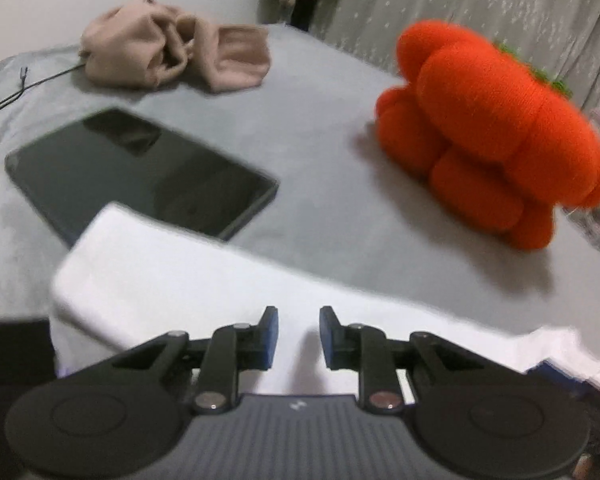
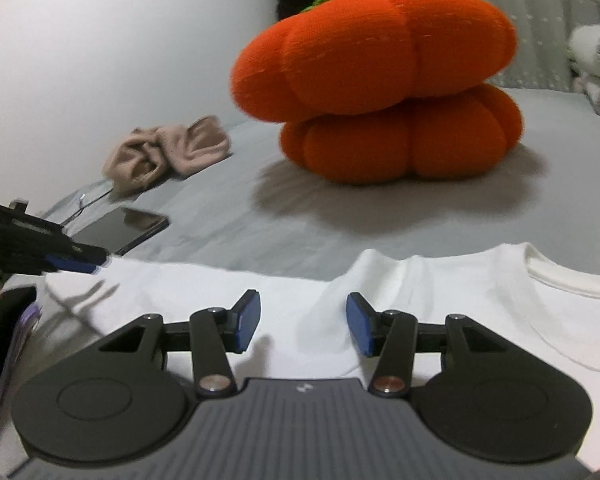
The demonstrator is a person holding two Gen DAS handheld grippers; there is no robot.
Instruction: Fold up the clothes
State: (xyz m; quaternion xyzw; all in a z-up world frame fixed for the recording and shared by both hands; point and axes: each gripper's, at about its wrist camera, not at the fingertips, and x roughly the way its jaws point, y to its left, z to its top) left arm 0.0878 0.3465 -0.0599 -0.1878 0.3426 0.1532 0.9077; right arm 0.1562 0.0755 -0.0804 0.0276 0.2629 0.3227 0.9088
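While both grippers, left gripper (image 1: 299, 336) and right gripper (image 2: 303, 326), hover with fingers parted and empty, a white T-shirt (image 2: 440, 300) lies on the grey bed (image 2: 260, 216), its left side apparently folded, collar showing.

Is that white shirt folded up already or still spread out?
Partly folded, it seems: the white cotton T-shirt shows a doubled-over straight edge on its left side, its collar lying flat. How far the folding has gone, cannot tell.

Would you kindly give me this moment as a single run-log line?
left gripper: open, over white shirt | right gripper: open, over shirt near collar | nothing gripped | tablet, pumpkin cushions beyond
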